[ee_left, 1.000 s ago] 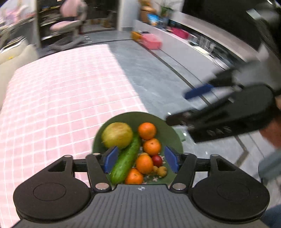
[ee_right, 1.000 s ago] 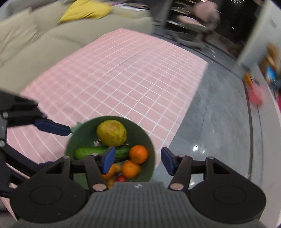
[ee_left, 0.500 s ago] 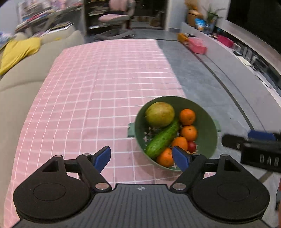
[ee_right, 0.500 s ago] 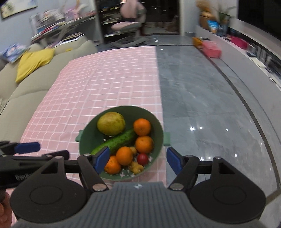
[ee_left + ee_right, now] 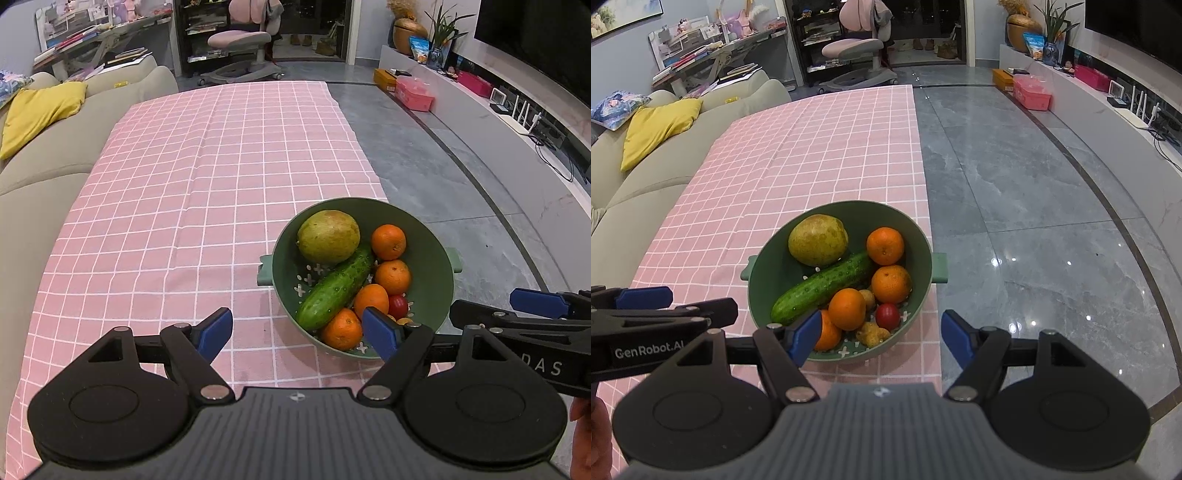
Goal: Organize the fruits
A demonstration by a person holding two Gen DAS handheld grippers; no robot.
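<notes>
A green colander bowl (image 5: 439, 251) stands on the pink checked cloth near the table's right edge. It holds a big yellow-green fruit (image 5: 328, 236), a cucumber (image 5: 334, 286), several oranges (image 5: 388, 242), a small red fruit (image 5: 398, 305) and small brownish pieces (image 5: 871, 332). My left gripper (image 5: 299, 330) is open just short of the bowl's near left rim, nothing between its blue pads. My right gripper (image 5: 881, 334) is open over the bowl's (image 5: 923, 236) near rim, holding nothing. Each gripper shows at the edge of the other's view: right gripper (image 5: 495, 308), left gripper (image 5: 687, 302).
The cloth (image 5: 184, 221) stretches bare to the left of and beyond the bowl. A beige sofa (image 5: 44, 166) with a yellow cushion runs along the table's left side. Grey tiled floor (image 5: 1034, 221) lies right of the table, with a low shelf and boxes beyond.
Both grippers' jaws have widened and both views have rolled level. The left gripper has shifted left off the bowl; the right gripper has dropped low beside it.
</notes>
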